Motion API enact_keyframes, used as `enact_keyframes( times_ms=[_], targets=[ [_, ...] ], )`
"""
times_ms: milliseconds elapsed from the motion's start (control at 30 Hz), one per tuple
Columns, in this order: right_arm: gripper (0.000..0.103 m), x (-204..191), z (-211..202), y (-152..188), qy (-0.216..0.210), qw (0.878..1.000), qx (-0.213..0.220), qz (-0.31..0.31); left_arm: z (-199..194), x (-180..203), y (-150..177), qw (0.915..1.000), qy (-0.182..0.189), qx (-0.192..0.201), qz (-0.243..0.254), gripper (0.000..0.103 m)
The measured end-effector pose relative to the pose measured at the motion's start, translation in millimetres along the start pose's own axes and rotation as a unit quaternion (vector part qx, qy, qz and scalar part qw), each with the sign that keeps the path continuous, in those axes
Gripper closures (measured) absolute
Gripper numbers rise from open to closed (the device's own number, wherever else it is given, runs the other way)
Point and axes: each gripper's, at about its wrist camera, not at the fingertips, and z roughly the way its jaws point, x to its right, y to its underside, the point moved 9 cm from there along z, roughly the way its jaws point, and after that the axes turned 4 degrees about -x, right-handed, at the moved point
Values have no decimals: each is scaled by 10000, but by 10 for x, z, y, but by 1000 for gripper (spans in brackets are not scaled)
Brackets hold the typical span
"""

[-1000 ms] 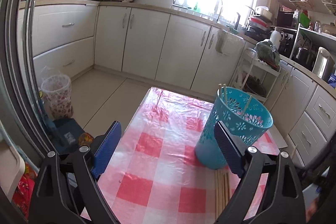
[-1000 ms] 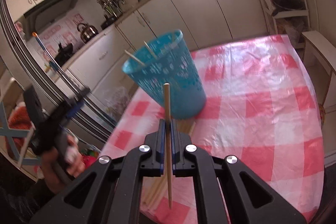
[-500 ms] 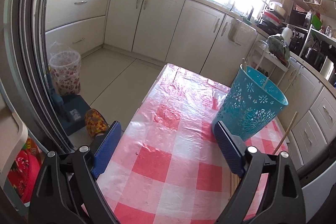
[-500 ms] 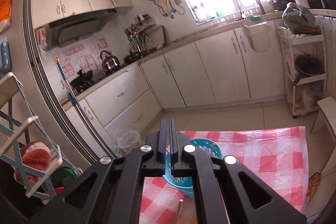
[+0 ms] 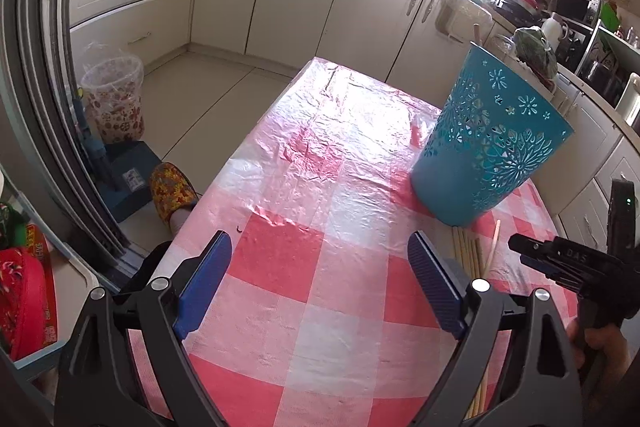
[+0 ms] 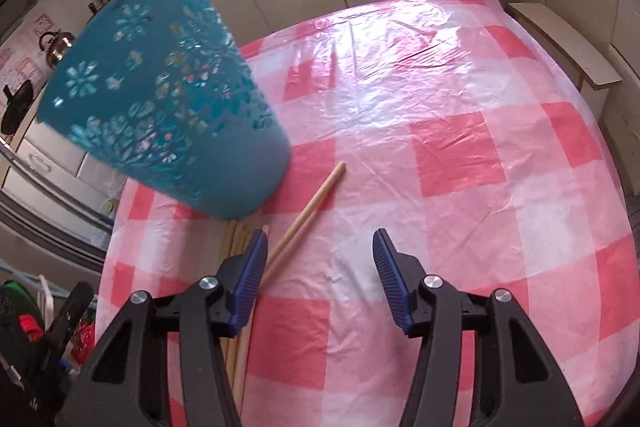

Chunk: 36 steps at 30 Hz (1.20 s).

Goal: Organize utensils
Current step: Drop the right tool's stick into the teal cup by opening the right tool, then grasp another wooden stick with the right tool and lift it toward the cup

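Tablecloth (image 5: pixel 320 267) in pink check fills both views, the teal cutout basket (image 6: pixel 168 107) standing on it. Only the left view shows a floral bin (image 5: pixel 114 95) and a slipper (image 5: pixel 172 187) on the floor. Chopsticks (image 6: pixel 308 211) lie beside the basket's base. The left gripper (image 5: pixel 320 283) and the right gripper (image 6: pixel 320 279) hover low with jaws apart, empty.

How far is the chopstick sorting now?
Done: not certain; one chopstick tip seems to rise behind the basket. In hand: nothing; the right gripper and the left gripper are both open and hold nothing. Left: loose chopsticks lie on the table beside the basket.
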Motion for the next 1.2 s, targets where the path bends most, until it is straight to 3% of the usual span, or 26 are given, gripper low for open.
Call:
enact_keyframes(
  times_ms=[133,233,333,533,700,767,867,933,1000,1100,1200],
  targets=[
    [49,-102,181,-91,692,9953,90,-669,36,-49,42,10000,7,-55,-82,17],
    [81,-220,194,-19,834,9853,-39,-1492,30,-106,47,9999,9,-47,-137,17],
    [96,-109,162,-26,703,9805,-221,-1824,69,-166,52,9996,31,-89,-256,17],
    [97,74,80,-66,551,9781,-545,-1930,128,-206,79,9994,8,-146,-313,17],
    [97,5,95,37,1313,9521,-465,-2721,153,-222,93,9993,-31,-173,-315,17],
    [97,6,139,101,1376,9478,-413,-2848,154,-212,103,9994,-30,-170,-292,17],
    [97,103,20,45,945,9695,-339,-2237,152,-199,112,9996,-48,-138,-244,17],
    [97,139,-230,0,243,9863,-122,-1626,154,-213,122,9996,-45,-109,-239,17],
    [97,83,-630,-111,-593,9912,307,-1143,160,-214,124,9998,-62,-60,-195,17],
    [97,-205,-1273,-437,-1778,9748,1087,-796,173,-174,132,9999,-59,-58,-146,15],
    [97,-612,-1805,-829,-2384,9482,1945,-786,158,-139,144,9999,-23,-70,-153,15]
  ],
)
